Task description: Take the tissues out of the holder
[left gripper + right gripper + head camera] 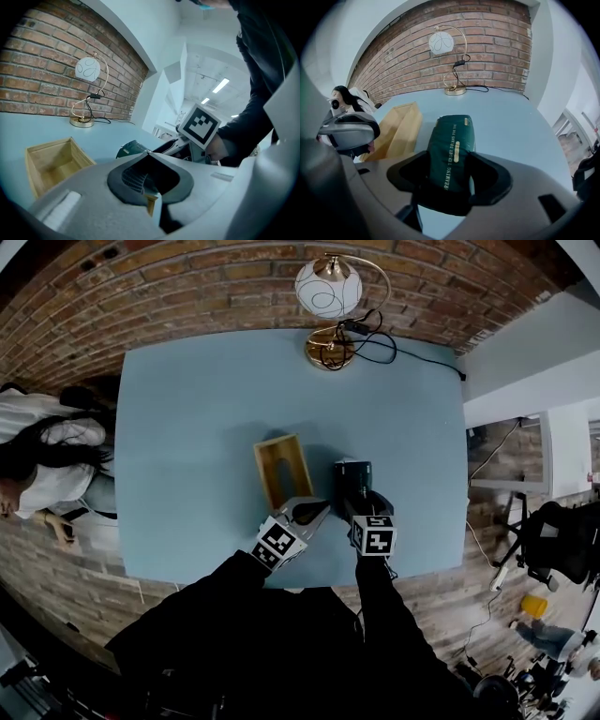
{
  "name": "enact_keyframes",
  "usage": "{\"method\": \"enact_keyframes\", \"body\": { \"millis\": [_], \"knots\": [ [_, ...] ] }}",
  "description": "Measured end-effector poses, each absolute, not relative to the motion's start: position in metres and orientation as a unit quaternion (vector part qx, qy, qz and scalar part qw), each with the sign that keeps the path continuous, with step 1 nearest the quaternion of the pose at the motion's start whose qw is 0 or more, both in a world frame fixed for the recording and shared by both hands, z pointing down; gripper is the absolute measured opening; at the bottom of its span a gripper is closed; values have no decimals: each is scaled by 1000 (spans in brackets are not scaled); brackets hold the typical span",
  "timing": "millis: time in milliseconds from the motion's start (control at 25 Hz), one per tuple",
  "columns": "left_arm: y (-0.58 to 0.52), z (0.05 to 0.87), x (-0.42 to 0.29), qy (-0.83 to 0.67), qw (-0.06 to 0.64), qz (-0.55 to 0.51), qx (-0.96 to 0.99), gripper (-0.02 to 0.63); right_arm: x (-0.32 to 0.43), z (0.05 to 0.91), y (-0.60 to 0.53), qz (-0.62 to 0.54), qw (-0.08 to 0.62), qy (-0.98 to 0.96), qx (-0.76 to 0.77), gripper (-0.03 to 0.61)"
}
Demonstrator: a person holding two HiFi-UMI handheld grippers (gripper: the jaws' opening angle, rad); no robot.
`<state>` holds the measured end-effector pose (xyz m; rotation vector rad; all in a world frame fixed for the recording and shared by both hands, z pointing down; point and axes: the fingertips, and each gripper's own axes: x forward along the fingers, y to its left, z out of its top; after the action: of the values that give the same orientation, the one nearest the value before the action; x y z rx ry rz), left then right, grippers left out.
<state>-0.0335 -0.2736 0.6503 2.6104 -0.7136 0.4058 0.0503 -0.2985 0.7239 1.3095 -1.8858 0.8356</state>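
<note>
Lamp (328,292) beyond holder (284,472) (tissues (352,476) alongside)

Tissue pack (452,136): dark green, pale gold lettering. Holder (281,474): light natural wood. Table (206,409): pale blue. Wall (187,287): red-brown brick pattern. Lamp (328,287): white globe, thin swirl lines, gold stand. Left gripper (148,153) and right gripper (451,159): grey, black-and-white square markers.

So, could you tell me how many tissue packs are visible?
1: the green tissue pack is gripped in the right gripper, beside the wooden holder, which looks empty.
</note>
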Motion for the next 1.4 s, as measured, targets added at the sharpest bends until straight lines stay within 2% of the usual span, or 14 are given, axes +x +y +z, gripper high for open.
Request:
{"method": "enact_keyframes", "body": {
  "millis": [320, 600, 880, 1120, 1400],
  "knots": [
    [-274, 642, -40, -262, 197, 139, 934, 8, 48, 727, -298, 318, 357, -721, 502, 305],
    [-270, 638, -51, -272, 194, 137, 933, 8, 46, 736, -301, 330, 369, -713, 496, 400],
    [-270, 624, -65, -281, 187, 124, 933, 8, 46, 720, -306, 316, 369, -713, 505, 410],
    [-265, 605, -78, -286, 180, 111, 935, 8, 35, 685, -304, 300, 346, -728, 510, 410],
    [-257, 569, -106, -294, 165, 84, 938, 9, -5, 614, -295, 258, 268, -797, 476, 410]
  ]
}}
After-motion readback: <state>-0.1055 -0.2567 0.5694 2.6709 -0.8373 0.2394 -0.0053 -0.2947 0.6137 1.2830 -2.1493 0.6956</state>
